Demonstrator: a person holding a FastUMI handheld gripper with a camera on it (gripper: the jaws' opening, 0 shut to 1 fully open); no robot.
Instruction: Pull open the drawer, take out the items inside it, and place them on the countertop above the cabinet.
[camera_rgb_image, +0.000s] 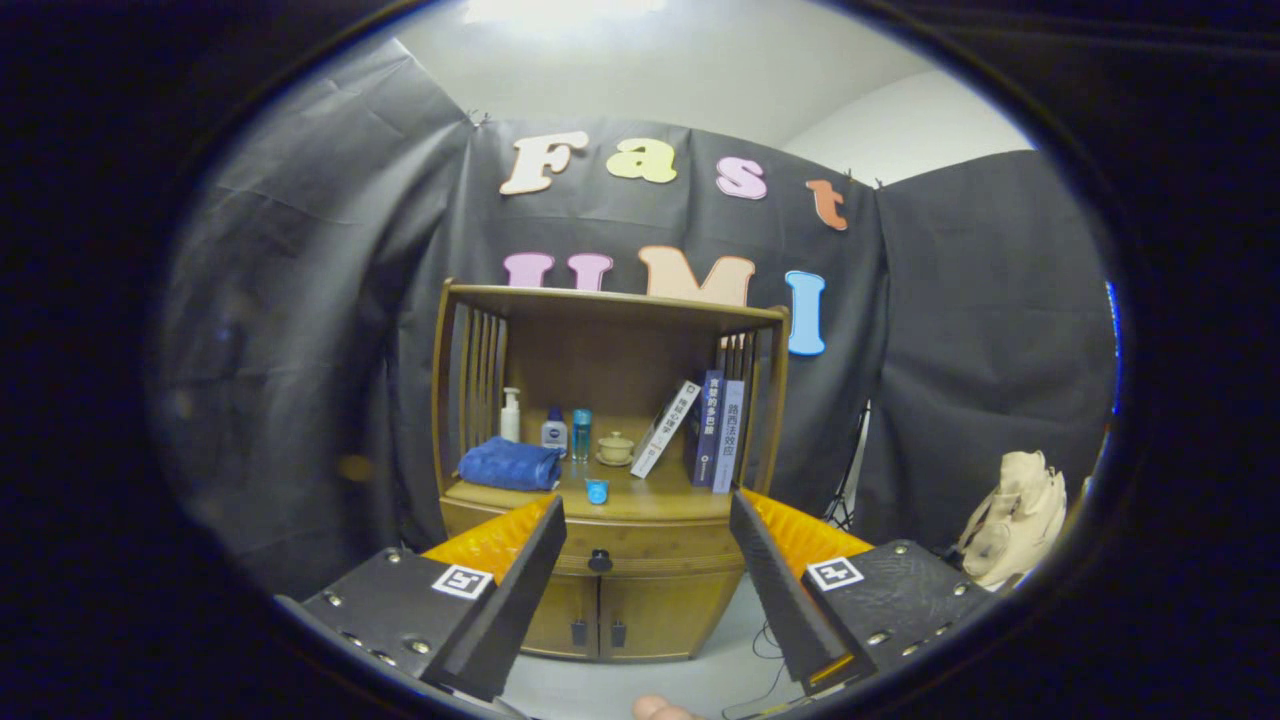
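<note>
Wooden throughout, the cabinet (610, 590) stands beyond the gripper (647, 520), whose fingers (520, 580) are spread wide and released, holding nothing. A fingertip of the person's hand (662, 709) shows at six o'clock, nearest of all.

Dead ahead, at twelve o'clock from the gap between the fingers, sits the drawer (640, 547), shut flush with the cabinet front. Its long axis runs crosswise, nine to three, and its small dark knob (600, 561) lies just left of the midline between the fingers, a little nearer the left one. Whatever the drawer holds cannot be seen. Below it are two cabinet doors (600, 615) with small dark pulls.

Above the drawer the bench (660, 503) carries a folded blue towel (511, 465) at ten o'clock, a little blue cup (597, 490) near the front edge, then further back a white pump bottle (511, 414), a small white-and-blue bottle (554, 432), a clear blue bottle (582, 432), a lidded ceramic cup (615, 448) and leaning books (700, 428) at one o'clock.

A shut drawer with things on the bench fits either items waiting inside or a drawer emptied and closed again; I cannot tell which. Any pull would run straight back along the fingers' own line.
</note>
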